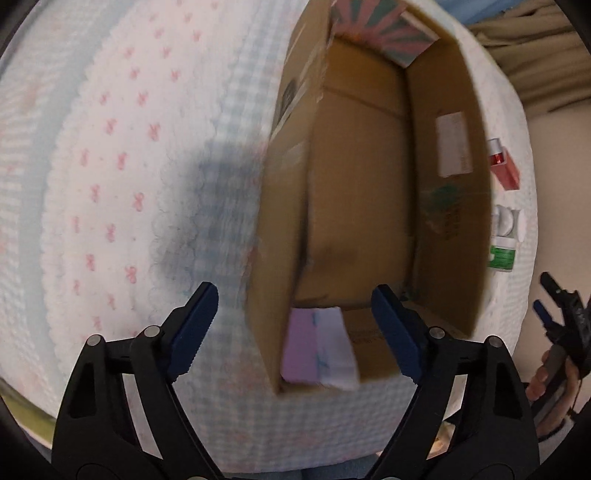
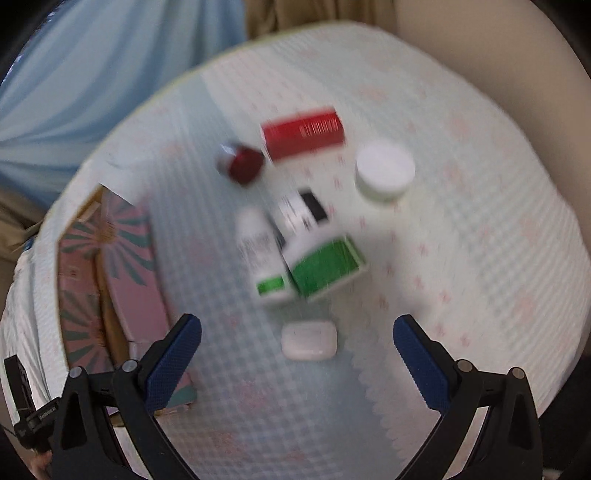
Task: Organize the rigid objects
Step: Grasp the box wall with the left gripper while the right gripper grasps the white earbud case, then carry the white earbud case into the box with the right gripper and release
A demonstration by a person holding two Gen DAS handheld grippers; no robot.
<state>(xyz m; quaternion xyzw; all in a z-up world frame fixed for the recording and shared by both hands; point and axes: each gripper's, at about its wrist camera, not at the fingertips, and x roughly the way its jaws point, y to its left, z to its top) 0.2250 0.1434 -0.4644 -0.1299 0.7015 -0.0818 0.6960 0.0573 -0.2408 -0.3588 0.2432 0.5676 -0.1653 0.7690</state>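
Observation:
A brown cardboard box (image 1: pixel 447 206) stands open on a quilted cloth (image 1: pixel 129 166). A pink sunburst box (image 1: pixel 384 33) lies at its far end and a purple-white packet (image 1: pixel 317 350) at its near end. My left gripper (image 1: pixel 295 328) is open and empty above the near end. In the right wrist view a white earbud case (image 2: pixel 309 339) lies just ahead of my open, empty right gripper (image 2: pixel 297 354). Farther on lie a green-white box (image 2: pixel 325 266), a white bottle (image 2: pixel 260 254), a red box (image 2: pixel 304 133), a red-capped item (image 2: pixel 242 162) and a white jar (image 2: pixel 384 171).
The cardboard box with the pink sunburst box (image 2: pixel 129 266) sits left of my right gripper. The red box (image 1: pixel 504 170), jar (image 1: pixel 506 221) and green-labelled bottle (image 1: pixel 502 256) lie right of the cardboard box. The right gripper and hand (image 1: pixel 557 332) are at the cloth's edge. Blue curtain (image 2: pixel 92 74) hangs behind.

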